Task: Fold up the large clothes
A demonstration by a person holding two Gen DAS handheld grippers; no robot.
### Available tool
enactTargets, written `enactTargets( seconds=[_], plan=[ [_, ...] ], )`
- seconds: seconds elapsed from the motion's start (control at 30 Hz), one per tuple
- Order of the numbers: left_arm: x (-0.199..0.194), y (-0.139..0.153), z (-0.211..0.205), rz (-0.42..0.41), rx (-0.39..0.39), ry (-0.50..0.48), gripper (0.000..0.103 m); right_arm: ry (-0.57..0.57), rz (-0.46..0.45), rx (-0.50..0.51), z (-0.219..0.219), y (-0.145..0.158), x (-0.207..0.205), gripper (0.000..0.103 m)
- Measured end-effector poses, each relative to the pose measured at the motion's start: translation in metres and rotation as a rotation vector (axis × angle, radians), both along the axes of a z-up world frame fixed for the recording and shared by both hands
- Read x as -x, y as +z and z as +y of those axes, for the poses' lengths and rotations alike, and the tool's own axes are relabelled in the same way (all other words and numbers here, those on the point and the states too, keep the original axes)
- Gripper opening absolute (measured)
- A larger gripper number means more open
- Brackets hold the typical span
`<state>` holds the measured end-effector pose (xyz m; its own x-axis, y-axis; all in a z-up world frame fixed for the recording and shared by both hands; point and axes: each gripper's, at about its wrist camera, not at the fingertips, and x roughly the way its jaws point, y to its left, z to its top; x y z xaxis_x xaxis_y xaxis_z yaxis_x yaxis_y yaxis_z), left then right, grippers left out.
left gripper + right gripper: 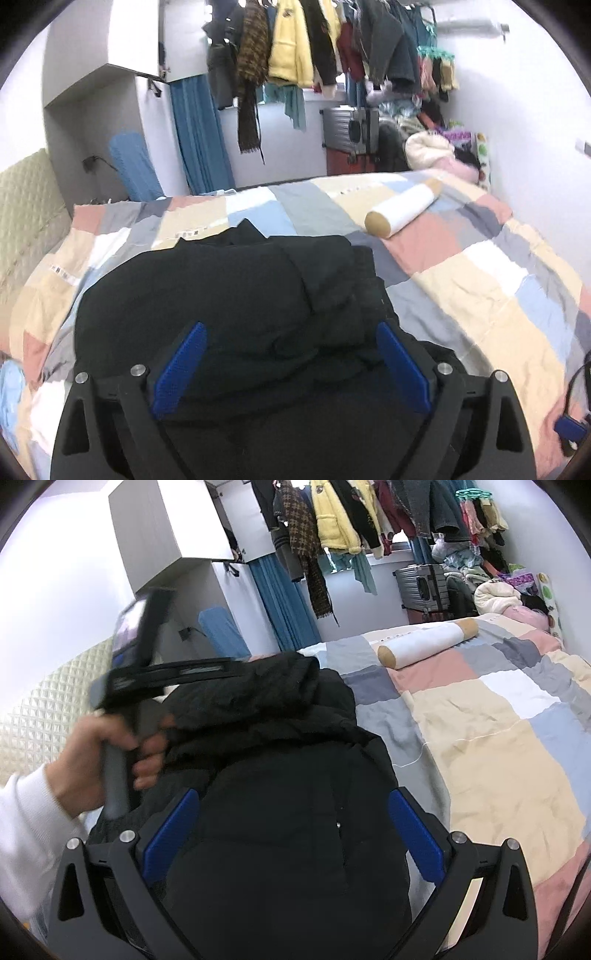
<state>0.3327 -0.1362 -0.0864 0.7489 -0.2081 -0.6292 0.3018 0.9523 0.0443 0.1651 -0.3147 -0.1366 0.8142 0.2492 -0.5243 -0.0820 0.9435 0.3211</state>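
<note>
Two grippers are seen above a black padded coat (236, 295) that lies bunched on a patchwork quilt (480, 295) covering the bed. In the left wrist view, the left gripper (291, 363) occupies the bottom centre of the frame and is tilted downward toward the coat; its jaws are spread wide, and no fabric is pinched between the blue pads (181, 369), which are seen against the dark cloth beneath them. In the right wrist view, the right gripper (293, 840) is likewise angled down at the bottom centre, its jaws held well apart over the coat's lower part, with nothing clamped.

At the left of the right wrist view, a hand (103, 753) in a white sleeve (26, 834) is wrapped around the grey handle of the left gripper, which is blurred and reaches toward the coat's upper fold. A white bolster with tan ends (400, 210) lies on the quilt beyond the coat, in the upper right part of the bed. Hanging clothes (295, 44) are ranged along the top of both views.
</note>
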Motion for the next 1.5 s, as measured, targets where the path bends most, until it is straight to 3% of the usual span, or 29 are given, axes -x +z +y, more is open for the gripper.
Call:
enactTargets(
  seconds=[0.2,0.43,0.67,0.8,1.07,1.2,1.3,1.5],
  plan=[
    [0.058,0.032,0.046,-0.095,0.006,0.049,0.094,-0.013,-0.025,0.001,0.003,0.008,0.009,0.102],
    [0.117,0.041,0.117,-0.13,0.082,0.121,0.094,0.004,-0.081,0.067,0.022,0.019,0.025,0.102],
    [0.149,0.022,0.167,-0.158,0.131,0.175,0.094,0.049,-0.08,0.102,0.041,0.024,0.029,0.102],
    [0.149,-0.002,0.185,-0.157,0.115,0.208,0.094,0.109,-0.05,0.078,0.048,0.03,0.016,0.101],
    [0.144,-0.027,0.215,-0.148,0.216,0.275,0.094,0.138,0.01,0.087,0.062,0.043,-0.072,0.095],
    [0.133,-0.048,0.219,-0.121,0.206,0.298,0.094,0.104,0.061,0.105,0.061,0.02,-0.144,0.089],
    [0.127,-0.058,0.221,-0.086,0.23,0.304,0.094,0.071,0.109,0.063,0.05,-0.007,-0.18,0.084],
    [0.122,-0.065,0.214,-0.103,0.194,0.309,0.094,0.039,0.168,-0.037,0.035,-0.05,-0.208,0.082]
  ],
)
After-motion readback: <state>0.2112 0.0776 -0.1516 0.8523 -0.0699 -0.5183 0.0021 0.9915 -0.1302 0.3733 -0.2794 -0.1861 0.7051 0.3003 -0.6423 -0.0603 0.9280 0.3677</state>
